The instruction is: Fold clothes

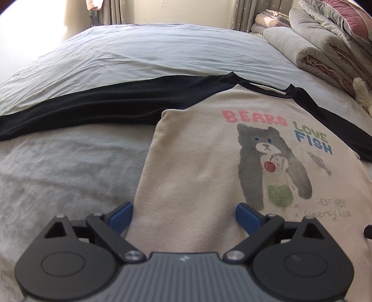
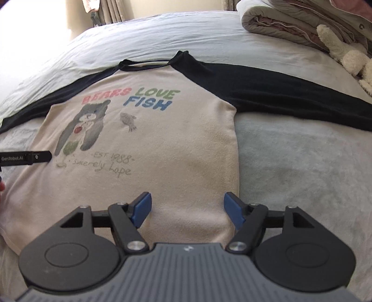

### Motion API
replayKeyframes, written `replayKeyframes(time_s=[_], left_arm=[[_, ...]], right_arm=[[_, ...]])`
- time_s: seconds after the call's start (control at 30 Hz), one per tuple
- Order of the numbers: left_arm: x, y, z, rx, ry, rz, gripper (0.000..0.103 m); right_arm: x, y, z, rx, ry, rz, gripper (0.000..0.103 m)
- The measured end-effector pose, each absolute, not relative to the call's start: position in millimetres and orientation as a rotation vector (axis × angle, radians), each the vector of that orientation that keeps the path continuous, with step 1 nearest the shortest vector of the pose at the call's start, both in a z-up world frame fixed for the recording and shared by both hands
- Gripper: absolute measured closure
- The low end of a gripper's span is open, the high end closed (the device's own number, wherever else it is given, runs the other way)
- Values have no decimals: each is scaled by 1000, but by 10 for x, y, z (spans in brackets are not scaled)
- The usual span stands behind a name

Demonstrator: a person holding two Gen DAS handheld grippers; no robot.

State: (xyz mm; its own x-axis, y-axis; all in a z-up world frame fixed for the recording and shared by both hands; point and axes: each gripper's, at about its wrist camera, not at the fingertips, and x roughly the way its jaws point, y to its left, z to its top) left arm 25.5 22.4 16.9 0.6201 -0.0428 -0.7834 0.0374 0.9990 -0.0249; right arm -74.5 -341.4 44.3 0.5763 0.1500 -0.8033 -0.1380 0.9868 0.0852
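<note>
A cream long-sleeved shirt (image 1: 193, 167) (image 2: 176, 139) with black raglan sleeves and a bear print lies flat, front up, on the bed. Its left sleeve (image 1: 76, 109) stretches out to the left and its right sleeve (image 2: 290, 93) to the right. My left gripper (image 1: 184, 217) hovers open over the shirt's lower left hem area, blue pads wide apart, nothing between them. Open too, my right gripper (image 2: 187, 210) hangs above the lower right part of the shirt body. The left gripper's body (image 2: 25, 158) pokes in at the left edge of the right wrist view.
The bed has a grey-blue sheet (image 1: 130, 53) with a grey fleece blanket (image 2: 302, 167) in front. Folded quilts (image 1: 325, 46) (image 2: 290, 18) are piled at the back right, with a cream plush toy (image 2: 344, 53) beside them. Curtains (image 1: 241, 14) hang behind.
</note>
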Motion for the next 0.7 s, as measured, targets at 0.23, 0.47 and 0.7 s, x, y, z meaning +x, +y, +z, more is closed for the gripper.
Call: replayKeyframes(time_s=[0.23, 0.47, 0.7], left_arm=[[242, 209, 204, 1, 890, -61, 7], [260, 217, 181, 19, 900, -60, 7], [257, 232, 191, 23, 906, -47, 7]], right_arm=[[-732, -3409, 467, 21, 913, 157, 28], [-685, -3387, 418, -2, 920, 161, 21], [-682, -3542, 416, -63, 905, -23, 21]])
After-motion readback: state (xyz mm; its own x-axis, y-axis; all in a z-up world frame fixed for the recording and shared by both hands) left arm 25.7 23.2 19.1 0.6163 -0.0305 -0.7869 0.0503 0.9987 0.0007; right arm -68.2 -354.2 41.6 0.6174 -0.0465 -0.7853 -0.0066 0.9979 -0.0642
